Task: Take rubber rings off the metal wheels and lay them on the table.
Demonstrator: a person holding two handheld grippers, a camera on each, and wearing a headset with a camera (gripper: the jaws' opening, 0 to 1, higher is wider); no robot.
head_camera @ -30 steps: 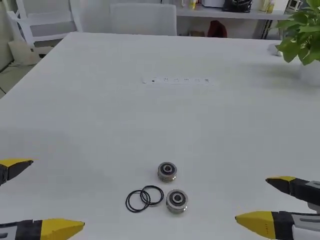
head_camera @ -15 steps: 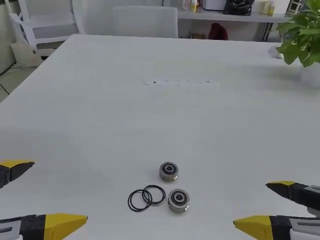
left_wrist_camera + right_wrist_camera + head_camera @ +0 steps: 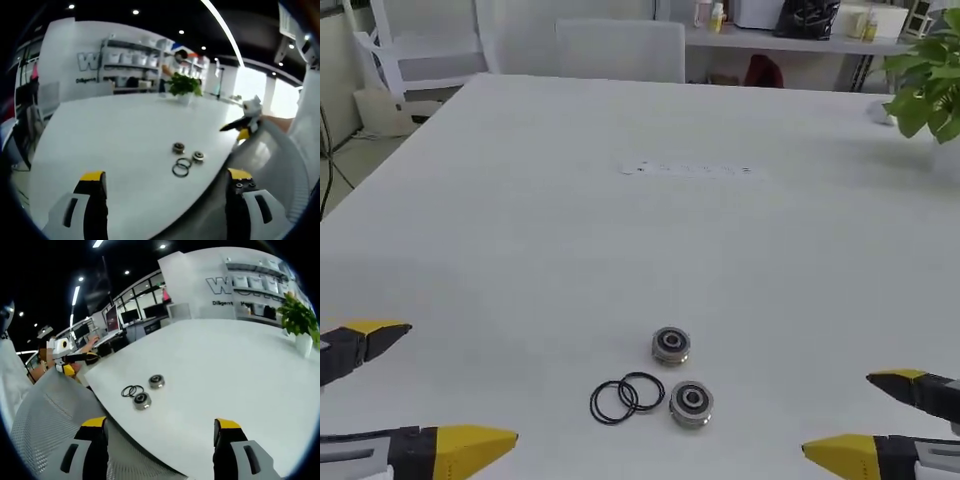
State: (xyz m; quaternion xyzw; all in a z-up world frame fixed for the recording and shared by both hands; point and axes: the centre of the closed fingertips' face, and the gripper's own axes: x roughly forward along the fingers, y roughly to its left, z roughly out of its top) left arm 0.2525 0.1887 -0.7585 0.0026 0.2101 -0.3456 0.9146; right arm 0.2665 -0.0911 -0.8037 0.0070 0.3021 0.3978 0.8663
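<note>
- While the left gripper (image 3: 462,384) hovers at the desk's (image 3: 620,250) near-left corner, its jaws stand wide apart, empty.
- Right gripper (image 3: 837,414): near-right corner, jaws likewise wide, empty.
- Two metal wheels (image 3: 670,344) lie by the near edge; overlapping black rubber rings (image 3: 627,396) lie just beside the nearer wheel (image 3: 691,401), toward the left edge.

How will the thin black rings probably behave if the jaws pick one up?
The rubber rings look thin, so likely floppy and light. They overlap, so lifting one may drag the other. Lying flat on the table, they seem hard to pinch.
</note>
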